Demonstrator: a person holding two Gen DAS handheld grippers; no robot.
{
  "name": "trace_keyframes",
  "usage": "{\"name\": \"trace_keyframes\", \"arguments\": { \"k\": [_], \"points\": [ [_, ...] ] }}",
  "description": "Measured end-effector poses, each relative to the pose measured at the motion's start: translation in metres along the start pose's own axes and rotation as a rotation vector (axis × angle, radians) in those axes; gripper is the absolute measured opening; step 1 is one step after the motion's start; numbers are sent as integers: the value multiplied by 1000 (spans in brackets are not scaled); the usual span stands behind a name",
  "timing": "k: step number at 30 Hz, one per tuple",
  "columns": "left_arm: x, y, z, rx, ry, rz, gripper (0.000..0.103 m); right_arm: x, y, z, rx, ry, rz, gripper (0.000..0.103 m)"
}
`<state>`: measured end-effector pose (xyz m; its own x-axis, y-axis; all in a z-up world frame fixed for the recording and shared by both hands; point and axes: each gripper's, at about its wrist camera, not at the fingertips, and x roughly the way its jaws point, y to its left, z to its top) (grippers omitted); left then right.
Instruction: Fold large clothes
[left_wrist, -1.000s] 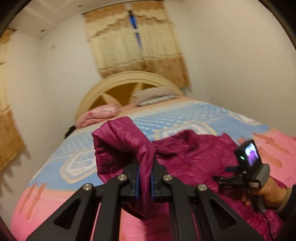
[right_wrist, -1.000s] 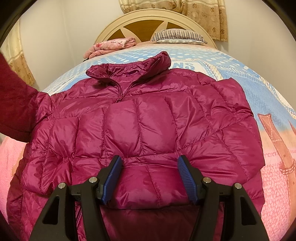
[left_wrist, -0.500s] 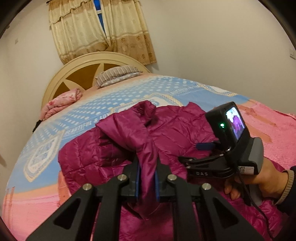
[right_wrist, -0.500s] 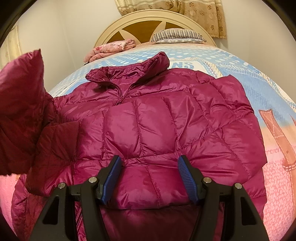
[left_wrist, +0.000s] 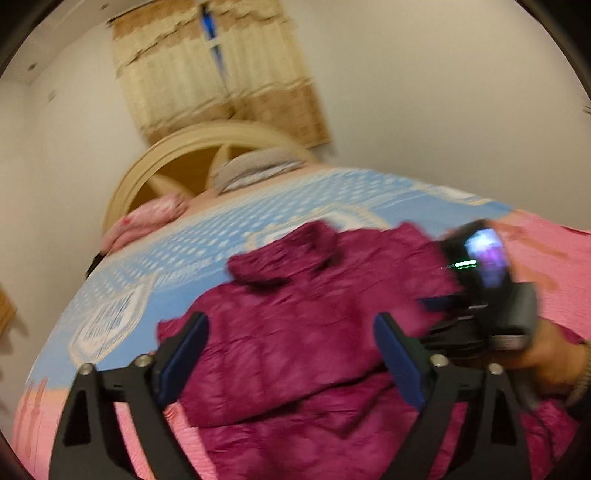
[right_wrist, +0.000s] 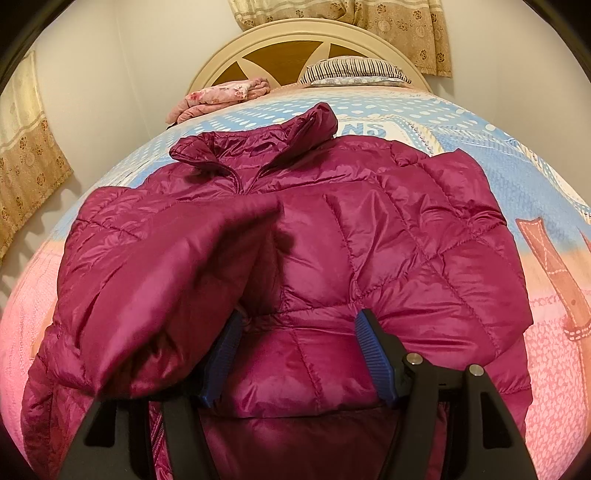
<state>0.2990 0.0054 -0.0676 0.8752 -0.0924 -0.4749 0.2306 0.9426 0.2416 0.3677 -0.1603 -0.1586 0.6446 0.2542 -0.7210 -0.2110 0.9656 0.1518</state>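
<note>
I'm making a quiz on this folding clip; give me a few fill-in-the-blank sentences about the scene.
1. The jacket on the bed is ____ in colour.
2. The jaws of the left hand-held gripper stand ____.
3. The sleeve lies folded across the jacket's ____.
4. The striped pillow rests by the ____.

Missing words: magenta; open; front; headboard

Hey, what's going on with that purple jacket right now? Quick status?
Left claw just opened, sleeve dropped across jacket. Right claw pressing on the hem, fabric bulging between its fingers. Nothing blocking on bed.
</note>
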Motion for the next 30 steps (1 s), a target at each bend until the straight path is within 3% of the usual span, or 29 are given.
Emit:
{"name": "trace_keyframes", "arguments": {
  "k": [2,6,10,13,16,19,20,23,25,30],
  "points": [
    [24,14,-6,-43,34,71,97,-1,0,0,5,-3,2,65],
    [89,35,-25,-127,181,164,97,-7,-6,-1,36,-34,8,65],
    [118,35,-47,-154,257,174,97,-30,-23,-4,131,-138,4,65],
    [115,37,-50,-173,256,156,98,-55,-39,-9,236,-243,-49,65],
    [115,41,-55,-198,265,134,99,-74,-28,-2,203,-278,-117,65],
    [120,46,-56,-221,278,112,100,-78,1,16,105,-238,-43,63],
    [120,47,-55,-226,277,108,100,-77,8,21,82,-225,-16,52],
    [107,54,-52,-246,240,109,100,-62,35,37,-2,-144,95,35],
    [93,65,-47,-268,207,103,100,-46,47,38,-55,-99,93,29],
    [64,101,-31,-337,139,132,100,-8,40,12,-49,7,75,28]
  ]
}}
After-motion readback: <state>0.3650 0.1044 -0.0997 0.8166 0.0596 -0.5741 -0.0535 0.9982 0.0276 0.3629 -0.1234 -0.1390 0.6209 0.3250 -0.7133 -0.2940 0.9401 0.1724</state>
